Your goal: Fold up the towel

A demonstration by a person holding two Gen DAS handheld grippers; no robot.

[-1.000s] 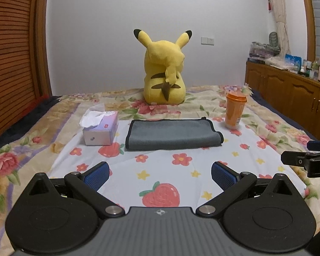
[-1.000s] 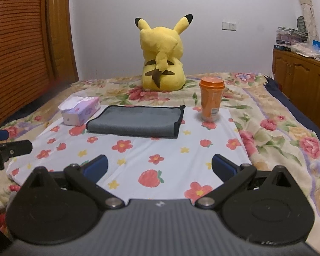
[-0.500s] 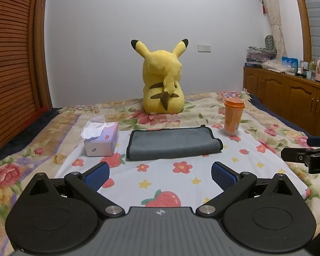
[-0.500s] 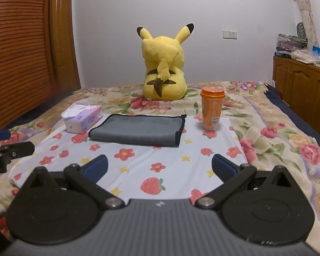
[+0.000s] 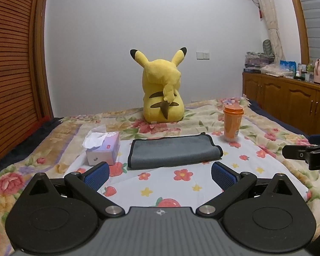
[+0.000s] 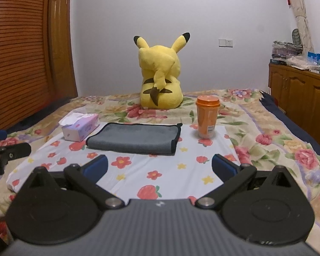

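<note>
A grey towel with dark edging lies folded flat on a white flowered sheet spread over the bed; the right wrist view shows the same towel. My left gripper hovers well short of the towel, its blue pads wide apart and nothing between them. My right gripper is likewise open and empty, back from the towel's near edge. Each gripper shows at the edge of the other's view: the right one and the left one.
A tissue box stands left of the towel and an orange lidded cup to its right. A yellow plush toy sits behind. A wooden cabinet lines the right wall, slatted wooden doors the left.
Both cameras have tilted upward and drawn back a little, so the towel, box and cup sit lower in view. Both grippers stay open and the towel has not moved.
</note>
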